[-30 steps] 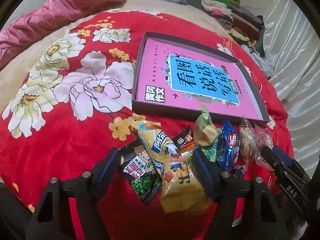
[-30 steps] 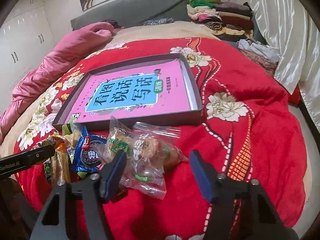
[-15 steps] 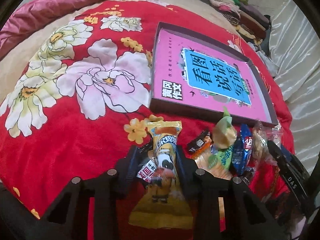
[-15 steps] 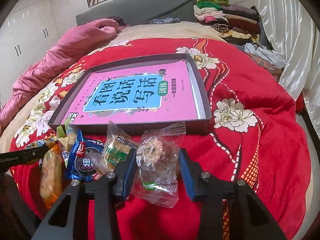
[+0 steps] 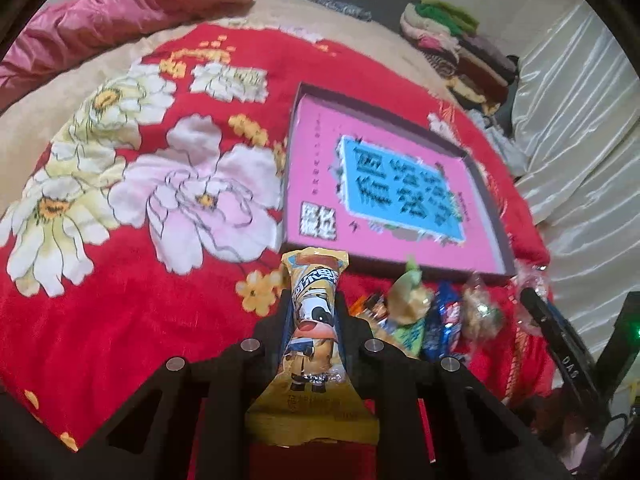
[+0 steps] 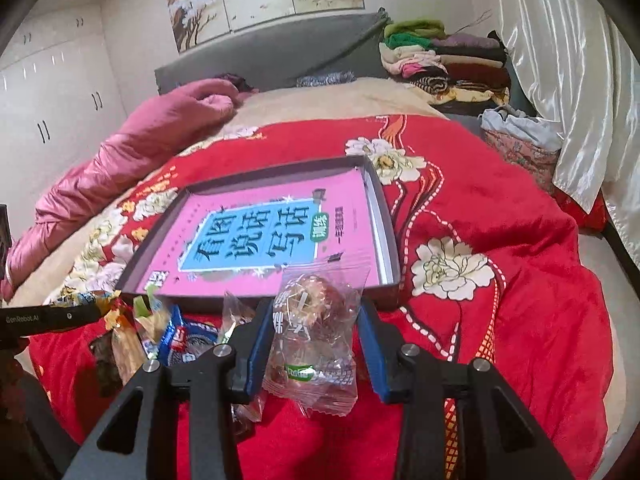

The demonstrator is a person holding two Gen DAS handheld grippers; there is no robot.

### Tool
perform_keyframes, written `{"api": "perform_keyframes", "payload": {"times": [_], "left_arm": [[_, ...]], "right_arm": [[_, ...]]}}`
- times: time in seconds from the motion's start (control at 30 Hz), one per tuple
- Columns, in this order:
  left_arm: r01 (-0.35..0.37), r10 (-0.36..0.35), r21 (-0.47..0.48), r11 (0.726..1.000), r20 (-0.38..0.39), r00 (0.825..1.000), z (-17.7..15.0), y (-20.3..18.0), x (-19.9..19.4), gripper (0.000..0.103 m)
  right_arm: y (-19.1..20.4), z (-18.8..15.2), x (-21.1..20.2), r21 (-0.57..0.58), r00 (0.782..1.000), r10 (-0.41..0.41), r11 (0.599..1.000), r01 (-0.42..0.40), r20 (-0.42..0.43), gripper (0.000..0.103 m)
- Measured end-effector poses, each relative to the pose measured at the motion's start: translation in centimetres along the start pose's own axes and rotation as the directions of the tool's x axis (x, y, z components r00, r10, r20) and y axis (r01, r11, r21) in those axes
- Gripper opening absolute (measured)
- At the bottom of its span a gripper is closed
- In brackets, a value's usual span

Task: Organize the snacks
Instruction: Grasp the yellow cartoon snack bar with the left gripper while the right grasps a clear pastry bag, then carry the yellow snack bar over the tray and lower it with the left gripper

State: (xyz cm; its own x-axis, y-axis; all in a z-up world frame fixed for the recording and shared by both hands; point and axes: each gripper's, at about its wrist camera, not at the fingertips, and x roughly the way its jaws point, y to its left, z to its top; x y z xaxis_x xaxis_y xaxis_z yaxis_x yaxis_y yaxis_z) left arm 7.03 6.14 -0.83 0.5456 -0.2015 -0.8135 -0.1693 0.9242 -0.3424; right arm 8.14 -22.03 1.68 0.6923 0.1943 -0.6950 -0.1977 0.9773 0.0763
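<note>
Left gripper (image 5: pixel 314 312) pinches the yellow snack pack (image 5: pixel 314 332); right gripper (image 6: pixel 316 344) clamps the clear bag (image 6: pixel 316 332). Both sit just before the tray (image 6: pixel 384 216) — best lift clear of its rim, then release.

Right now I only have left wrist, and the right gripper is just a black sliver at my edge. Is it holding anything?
Observer: Yes. The right gripper has just been closing its jaws, and they clamp a clear packet with a green label.
Operator: Any room left in the tray?
Observer: The pink book fills the tray except for a white strip along its right side.
</note>
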Motion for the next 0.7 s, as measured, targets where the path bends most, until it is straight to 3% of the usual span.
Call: {"api": "perform_keyframes", "payload": {"times": [0.27,0.7], "left_arm": [[0.001,-0.003,0.035,0.999,0.061,0.998,1.1,-1.2,-1.3,0.018],[0.017,-0.023,0.050,0.999,0.116,0.993,3.9,-2.7,-0.1,0.018]], "right_arm": [[0.4,0.6,-0.3,-0.015,0.999,0.023,1.000,-0.022,0.034,0.042],[-0.2,2.2,1.0,-0.005,0.995,0.055,0.998,-0.055,0.078,0.042]]}}
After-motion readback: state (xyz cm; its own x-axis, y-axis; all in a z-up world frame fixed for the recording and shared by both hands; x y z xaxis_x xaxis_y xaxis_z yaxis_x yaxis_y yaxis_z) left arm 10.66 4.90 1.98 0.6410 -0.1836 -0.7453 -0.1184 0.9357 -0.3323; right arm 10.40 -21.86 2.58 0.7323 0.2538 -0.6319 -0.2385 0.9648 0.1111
